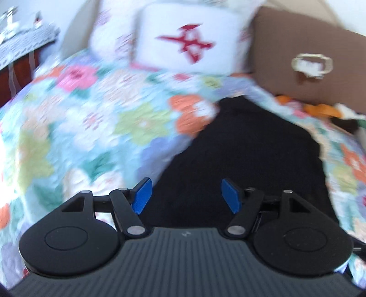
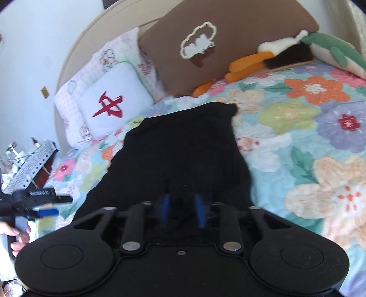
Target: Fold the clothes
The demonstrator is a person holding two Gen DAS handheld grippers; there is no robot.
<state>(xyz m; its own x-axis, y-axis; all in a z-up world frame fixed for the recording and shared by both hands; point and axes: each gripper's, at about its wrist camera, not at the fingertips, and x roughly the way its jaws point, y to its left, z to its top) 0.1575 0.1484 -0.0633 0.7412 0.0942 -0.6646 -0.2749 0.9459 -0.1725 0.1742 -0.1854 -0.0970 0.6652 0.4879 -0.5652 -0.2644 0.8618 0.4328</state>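
Lying on the floral quilt [image 2: 320, 128], the black garment [image 2: 183, 148] stretches toward twelve o'clock, short of the brown pillow [image 2: 228, 34]. Left gripper [image 1: 186, 196] hovers over its near edge, jaws wide, empty. Right gripper [image 2: 181, 210] stands parted; whether its blurred pads pinch the cloth, I cannot tell.

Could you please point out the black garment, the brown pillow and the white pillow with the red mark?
black garment [image 2: 183, 155]: right wrist view, its middle.
brown pillow [image 2: 228, 29]: right wrist view, upper face.
white pillow [image 1: 173, 20]: left wrist view, above its mark.
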